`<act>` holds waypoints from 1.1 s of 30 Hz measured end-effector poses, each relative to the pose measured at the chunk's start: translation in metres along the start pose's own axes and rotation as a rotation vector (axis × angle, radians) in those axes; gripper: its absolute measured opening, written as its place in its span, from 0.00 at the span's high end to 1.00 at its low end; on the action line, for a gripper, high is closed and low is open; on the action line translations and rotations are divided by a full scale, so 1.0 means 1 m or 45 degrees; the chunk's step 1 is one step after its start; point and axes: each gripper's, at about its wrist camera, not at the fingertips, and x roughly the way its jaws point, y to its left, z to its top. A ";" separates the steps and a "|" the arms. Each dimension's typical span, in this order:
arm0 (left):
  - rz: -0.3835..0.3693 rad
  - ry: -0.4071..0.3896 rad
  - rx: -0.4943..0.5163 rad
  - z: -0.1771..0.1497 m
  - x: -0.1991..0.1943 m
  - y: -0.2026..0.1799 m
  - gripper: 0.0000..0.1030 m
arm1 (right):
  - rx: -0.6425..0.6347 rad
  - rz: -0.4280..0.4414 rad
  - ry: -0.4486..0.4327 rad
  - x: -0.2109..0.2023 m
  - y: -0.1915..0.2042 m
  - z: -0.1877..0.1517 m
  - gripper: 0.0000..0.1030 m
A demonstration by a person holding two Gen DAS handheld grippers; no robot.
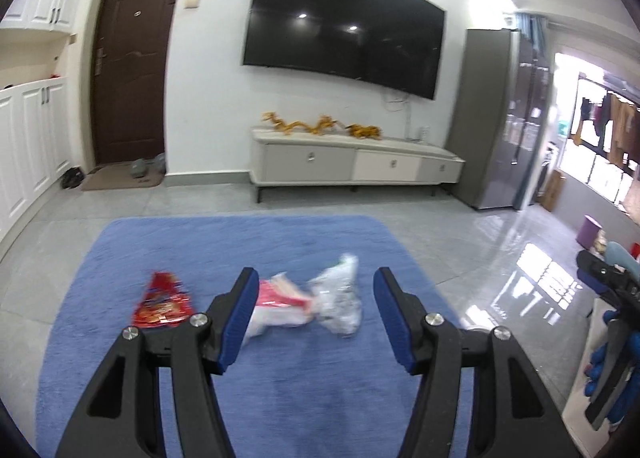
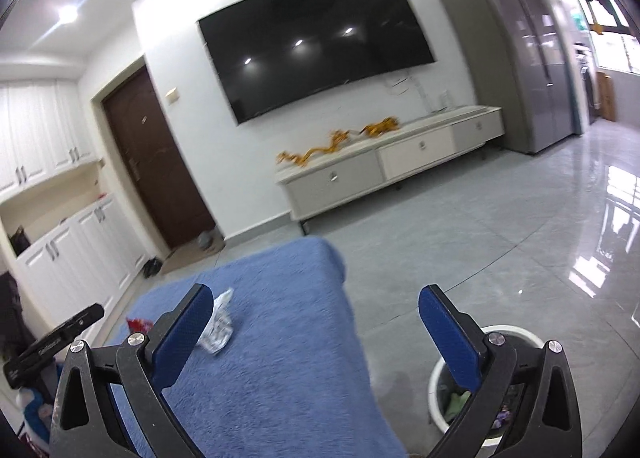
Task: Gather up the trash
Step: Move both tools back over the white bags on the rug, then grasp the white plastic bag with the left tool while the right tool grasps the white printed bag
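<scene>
Three pieces of trash lie on the blue rug (image 1: 280, 398): a red wrapper (image 1: 162, 300), a pink and white wrapper (image 1: 276, 306) and a crumpled clear plastic bag (image 1: 340, 298). My left gripper (image 1: 316, 278) hovers over them, open, with nothing between its blue pads. The pink wrapper is partly hidden behind the left finger (image 1: 236, 322). In the right wrist view, my right gripper (image 2: 316, 294) stands wide open and empty above the rug's edge. The clear bag (image 2: 218, 322) and the red wrapper (image 2: 138, 324) lie beyond its left finger. A white bin (image 2: 516, 332) stands under its right finger.
A low TV cabinet (image 1: 352, 161) and a wall TV (image 1: 344, 29) face me. A grey fridge (image 1: 492, 117) stands to the right and white cupboards (image 1: 28, 137) line the left wall. Shiny grey tiles (image 2: 500, 250) surround the rug. The bin holds some rubbish (image 2: 456, 402).
</scene>
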 end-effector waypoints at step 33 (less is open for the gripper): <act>-0.127 0.445 0.038 -0.047 0.153 0.063 0.45 | -0.059 0.346 0.559 0.265 0.117 -0.046 0.07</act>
